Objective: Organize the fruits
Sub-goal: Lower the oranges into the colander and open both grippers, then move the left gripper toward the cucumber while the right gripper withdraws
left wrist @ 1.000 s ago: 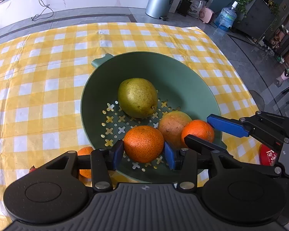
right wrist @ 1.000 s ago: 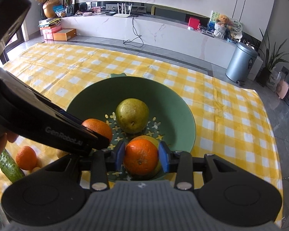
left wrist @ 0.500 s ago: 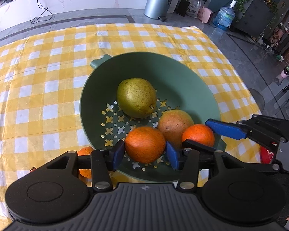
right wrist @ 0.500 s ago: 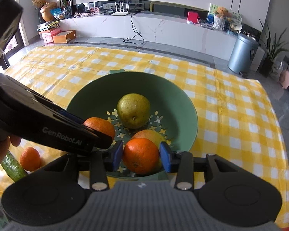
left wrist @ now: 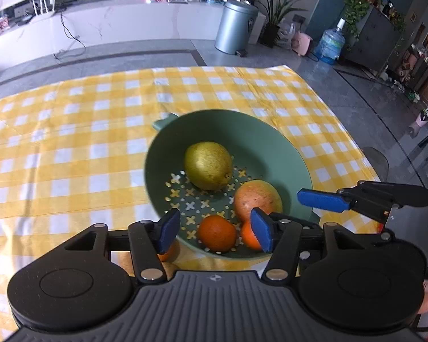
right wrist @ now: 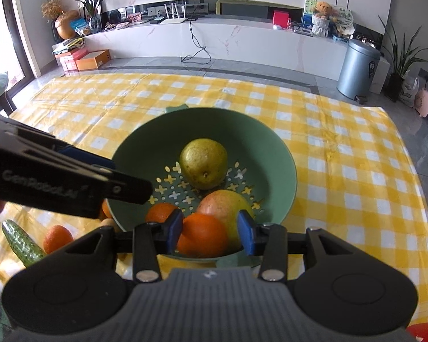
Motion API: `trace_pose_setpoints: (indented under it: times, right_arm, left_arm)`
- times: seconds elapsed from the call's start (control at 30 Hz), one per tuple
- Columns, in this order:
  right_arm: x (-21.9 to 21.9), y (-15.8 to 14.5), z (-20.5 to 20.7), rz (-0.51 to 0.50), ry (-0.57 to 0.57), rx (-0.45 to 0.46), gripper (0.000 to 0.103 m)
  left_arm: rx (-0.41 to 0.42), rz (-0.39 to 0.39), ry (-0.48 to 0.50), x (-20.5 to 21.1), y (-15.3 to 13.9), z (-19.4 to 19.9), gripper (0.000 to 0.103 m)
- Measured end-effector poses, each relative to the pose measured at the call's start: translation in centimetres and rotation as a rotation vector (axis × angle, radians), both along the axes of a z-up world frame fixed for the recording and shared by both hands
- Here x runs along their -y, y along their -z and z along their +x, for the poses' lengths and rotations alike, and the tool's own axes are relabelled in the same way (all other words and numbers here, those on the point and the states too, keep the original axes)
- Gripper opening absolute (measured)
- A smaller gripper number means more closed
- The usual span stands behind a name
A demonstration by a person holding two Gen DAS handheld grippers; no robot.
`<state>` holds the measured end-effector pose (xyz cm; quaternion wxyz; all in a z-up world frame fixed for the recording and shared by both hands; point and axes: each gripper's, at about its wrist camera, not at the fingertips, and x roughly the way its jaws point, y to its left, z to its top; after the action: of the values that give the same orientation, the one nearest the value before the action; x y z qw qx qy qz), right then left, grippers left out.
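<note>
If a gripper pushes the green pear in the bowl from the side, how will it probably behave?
The pear looks round and smooth, so it would probably roll instead of sliding. It lies on the flat perforated floor of the green bowl, whose sloped wall would likely stop it and send it back. The mango close by may get bumped.

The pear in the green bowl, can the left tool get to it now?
Probably yes. The pear lies uncovered in the bowl, just past the left tool, whose jaws are opening clear of the orange below them. Nothing else stands in between.
</note>
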<state>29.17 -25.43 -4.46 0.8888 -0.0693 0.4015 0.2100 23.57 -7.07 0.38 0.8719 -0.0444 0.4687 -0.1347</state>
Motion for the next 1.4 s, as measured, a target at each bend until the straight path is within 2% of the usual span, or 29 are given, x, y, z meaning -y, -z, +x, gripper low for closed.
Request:
trace_pose_setpoints:
  times: [0.1,0.23,0.3,0.57,0.7,0.9,1.07,1.4]
  right_arm:
    - [-0.1,-0.7,-0.4,0.005,0.007,0.024,0.047]
    - [-0.4,-1.7,-1.2,0.009,0.016,0.055,0.048]
    - [-0.6,-2.1,-1.9,0.015,0.019,0.073,0.053]
    - [-1.4,-3.8,-5.0,0.057,0.047,0.140,0.064]
    - [-1.9,-4.1,-6.6,0.087,0.070,0.154,0.066]
    - [-2.6,-3.7,-8.8,0.119,0.077,0.143,0.070]
    - [-3.3,-2.0,-10.0,0.139,0.092,0.075,0.071]
    - [-5.3,1.5,-11.5,0.114,0.071,-0.016,0.070]
  left_arm:
    - [0.017,-0.010,-0.013,-0.7,-0.8,-1.0,0.068]
    - [0.036,-0.015,-0.028,-1.6,-1.8,-2.2,0.068]
    - [0.046,-0.006,-0.033,-2.1,-2.4,-2.9,0.068]
    - [0.076,0.068,-0.036,-3.4,-3.7,-5.7,0.069]
    - [0.087,0.104,-0.018,-3.9,-4.0,-7.1,0.069]
    - [0.095,0.144,0.040,-4.8,-4.1,-9.0,0.069]
    - [0.077,0.159,0.100,-5.6,-3.5,-10.3,0.071]
    - [-0.005,0.219,0.244,-7.7,0.1,-11.6,0.072]
